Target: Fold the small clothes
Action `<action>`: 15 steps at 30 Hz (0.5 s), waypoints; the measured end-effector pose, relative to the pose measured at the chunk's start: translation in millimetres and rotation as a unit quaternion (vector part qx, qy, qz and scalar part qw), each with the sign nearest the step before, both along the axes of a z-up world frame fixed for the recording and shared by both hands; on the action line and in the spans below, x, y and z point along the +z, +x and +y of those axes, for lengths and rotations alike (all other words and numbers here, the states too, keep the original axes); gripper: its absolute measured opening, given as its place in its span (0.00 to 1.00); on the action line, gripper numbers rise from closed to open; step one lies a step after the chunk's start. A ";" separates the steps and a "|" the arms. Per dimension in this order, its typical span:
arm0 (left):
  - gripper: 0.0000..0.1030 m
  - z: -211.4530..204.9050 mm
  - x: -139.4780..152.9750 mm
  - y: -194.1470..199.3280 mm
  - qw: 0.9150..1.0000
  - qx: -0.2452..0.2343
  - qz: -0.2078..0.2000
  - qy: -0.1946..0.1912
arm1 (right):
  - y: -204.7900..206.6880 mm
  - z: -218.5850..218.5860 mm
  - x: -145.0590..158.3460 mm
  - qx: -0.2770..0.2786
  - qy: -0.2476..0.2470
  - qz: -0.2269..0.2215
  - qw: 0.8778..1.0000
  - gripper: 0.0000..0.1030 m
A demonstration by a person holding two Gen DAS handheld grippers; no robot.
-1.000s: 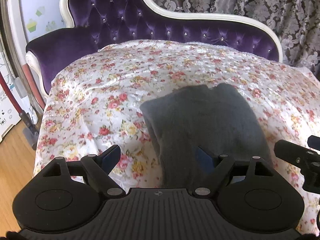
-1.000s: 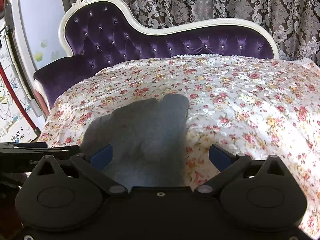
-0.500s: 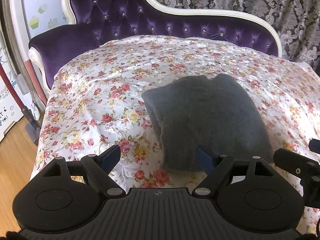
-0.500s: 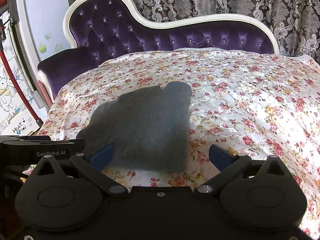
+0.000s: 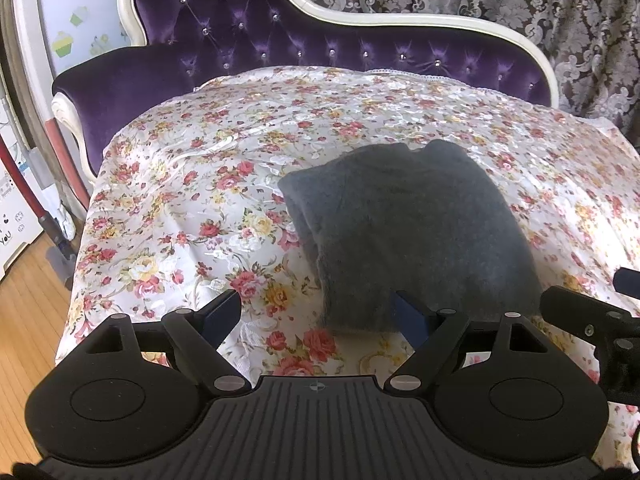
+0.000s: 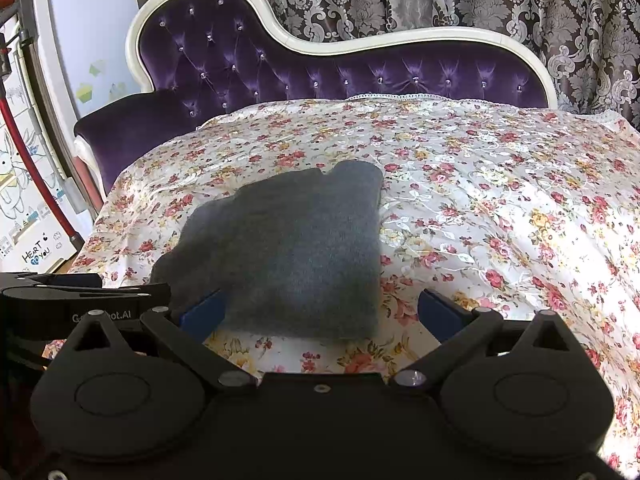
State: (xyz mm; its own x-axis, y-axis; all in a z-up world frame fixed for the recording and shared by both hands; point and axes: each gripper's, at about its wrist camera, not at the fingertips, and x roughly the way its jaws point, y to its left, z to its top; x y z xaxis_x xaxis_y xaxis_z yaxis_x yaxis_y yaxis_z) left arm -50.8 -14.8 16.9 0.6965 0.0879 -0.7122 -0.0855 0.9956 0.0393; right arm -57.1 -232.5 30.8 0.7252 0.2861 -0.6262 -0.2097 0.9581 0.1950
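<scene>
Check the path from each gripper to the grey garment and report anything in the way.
Nothing visible blocks either one. The grey garment lies folded on the floral cover, with only bare cover between it and the open left gripper and the open right gripper. Neither touches it.

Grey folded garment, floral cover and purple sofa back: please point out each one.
Grey folded garment (image 6: 288, 248), right wrist view, middle of its top layer.
Floral cover (image 6: 500, 208), right wrist view, bare part right of the garment.
Purple sofa back (image 5: 240, 28), left wrist view, tufted velvet panel.
</scene>
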 end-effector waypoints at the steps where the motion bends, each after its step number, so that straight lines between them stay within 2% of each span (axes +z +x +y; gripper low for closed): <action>1: 0.79 0.0 -0.5 0.0 1.000 0.000 0.001 0.000 | 0.0 0.3 -0.1 0.000 0.000 0.000 1.000 0.99; 15: 0.79 -0.7 -3.3 0.7 1.000 -0.003 0.005 -0.002 | 1.7 3.3 -2.4 0.002 -0.001 0.006 1.000 0.99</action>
State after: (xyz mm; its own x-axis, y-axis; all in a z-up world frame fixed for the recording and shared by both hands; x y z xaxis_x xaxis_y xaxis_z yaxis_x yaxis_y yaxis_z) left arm -50.1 -15.5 13.6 0.6898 0.0812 -0.7194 -0.0799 0.9962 0.0359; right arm -55.4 -229.2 28.4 0.7164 0.2868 -0.6360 -0.2106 0.9580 0.1948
